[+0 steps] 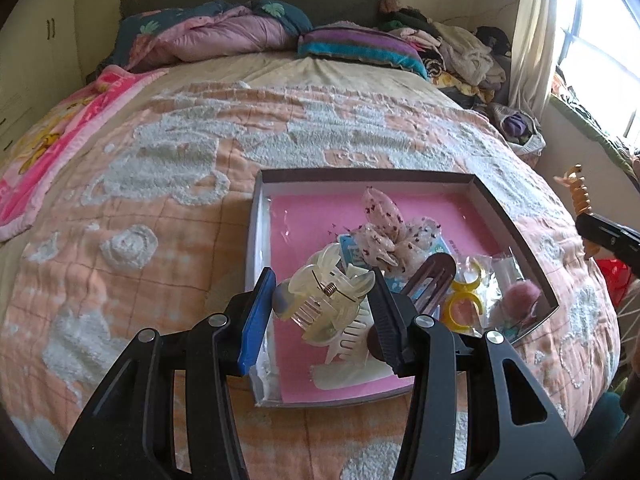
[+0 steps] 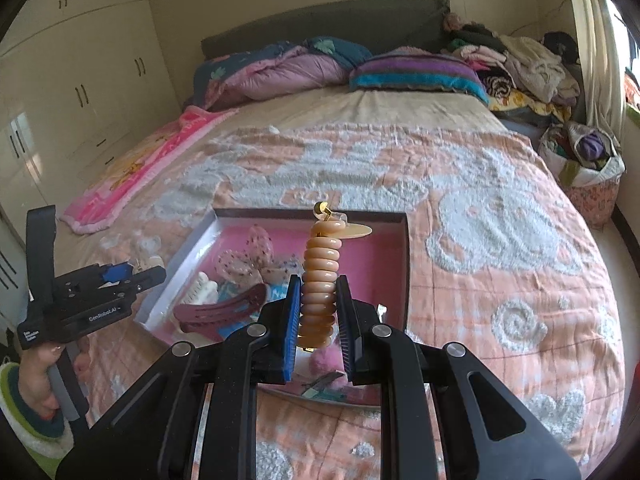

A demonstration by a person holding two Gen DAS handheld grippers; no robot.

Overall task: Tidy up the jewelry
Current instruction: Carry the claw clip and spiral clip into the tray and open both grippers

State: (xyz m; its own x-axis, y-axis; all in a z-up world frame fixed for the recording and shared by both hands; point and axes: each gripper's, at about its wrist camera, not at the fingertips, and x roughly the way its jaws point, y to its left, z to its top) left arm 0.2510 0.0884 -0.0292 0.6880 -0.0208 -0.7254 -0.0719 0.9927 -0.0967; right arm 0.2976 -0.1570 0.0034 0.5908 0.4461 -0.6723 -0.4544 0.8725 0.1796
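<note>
A shallow grey box with a pink floor lies on the bed; it also shows in the right wrist view. Inside are a floral scrunchie, a maroon hair clip, yellow rings and a pink pompom. My left gripper is shut on a clear claw hair clip above the box's near left part. My right gripper is shut on an orange spiral hair tie, held upright above the box's near edge.
The box sits on an orange and white quilt. Pillows and folded blankets lie at the headboard. Piled clothes and a bag are at the right. A wardrobe stands at the left.
</note>
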